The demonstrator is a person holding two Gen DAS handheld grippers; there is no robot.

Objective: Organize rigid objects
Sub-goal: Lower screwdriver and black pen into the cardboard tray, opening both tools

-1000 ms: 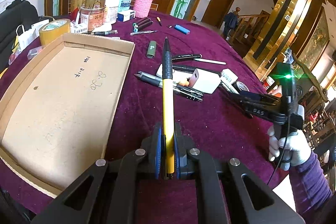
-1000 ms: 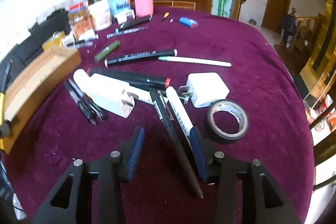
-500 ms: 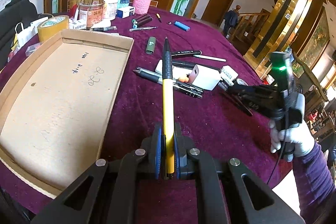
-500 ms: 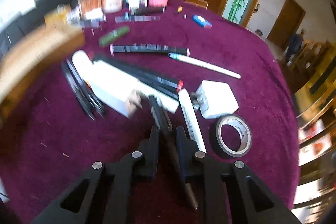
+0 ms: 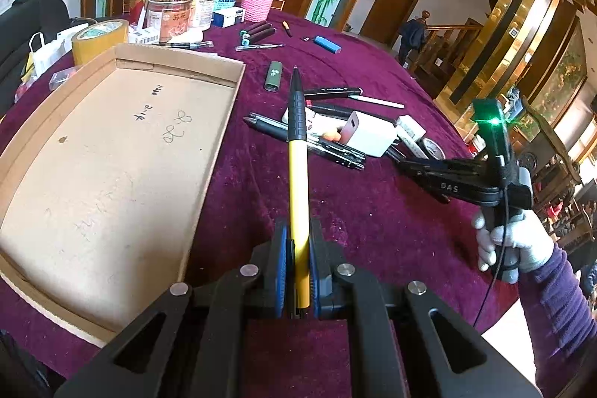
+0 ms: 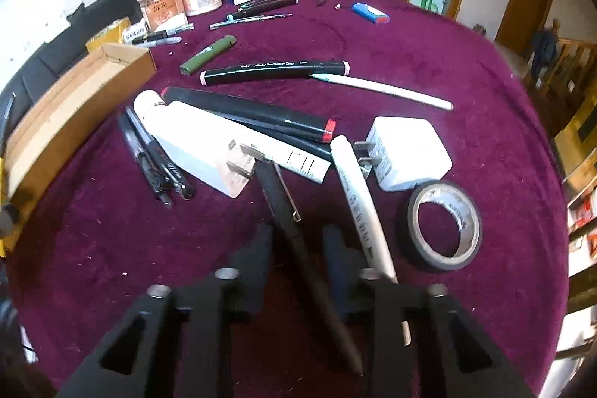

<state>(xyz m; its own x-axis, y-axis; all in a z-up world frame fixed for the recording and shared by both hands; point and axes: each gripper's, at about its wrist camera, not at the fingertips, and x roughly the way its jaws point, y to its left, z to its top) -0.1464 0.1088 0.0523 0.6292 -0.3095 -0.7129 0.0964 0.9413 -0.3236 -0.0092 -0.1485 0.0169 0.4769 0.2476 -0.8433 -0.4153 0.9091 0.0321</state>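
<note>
Your left gripper (image 5: 297, 271) is matte black plastic, its two linkage arms cut with triangular openings and pinned by round silver screws, and bright blue pads (image 5: 282, 271) line the inner faces of the jaws. Your right gripper (image 6: 298, 248) has the same black frame and silver screws, with darker blue pads. Seen from the left wrist camera, its body carries white "DAS" lettering and an upright black module with a glowing green light, and a thin black cable trails down. Your right hand (image 5: 513, 241) wears a white knit glove above a purple sleeve.
</note>
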